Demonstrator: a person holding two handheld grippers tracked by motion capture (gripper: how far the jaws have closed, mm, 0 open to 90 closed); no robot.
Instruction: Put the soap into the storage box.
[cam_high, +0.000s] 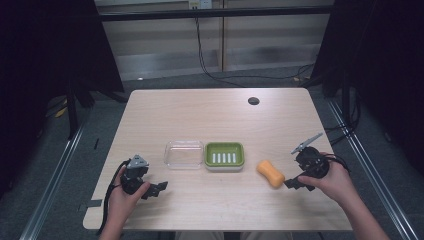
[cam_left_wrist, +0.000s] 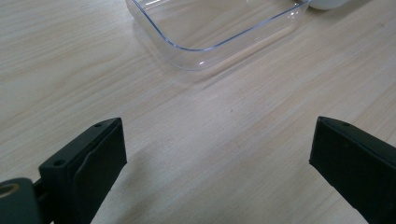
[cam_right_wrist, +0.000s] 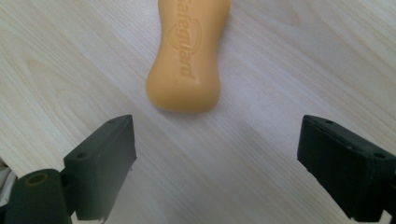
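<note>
Your right gripper (cam_right_wrist: 217, 163) gapes wide, empty; the soap bar (cam_right_wrist: 189, 56) just ahead looks firm, slick, light; grip its narrow waist; left gripper (cam_left_wrist: 217, 163) also wide, empty.

Light wood table (cam_high: 210, 115) on grey floor (cam_high: 165, 82) — dark curtains (cam_high: 45, 50) flanking.

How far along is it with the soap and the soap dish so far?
Done: the clear lid lies off, left of the open green soap dish. In hand: nothing; the right gripper stands open just short of the orange soap, the left gripper open near the lid. Probably left: soap into dish, lid on.
</note>
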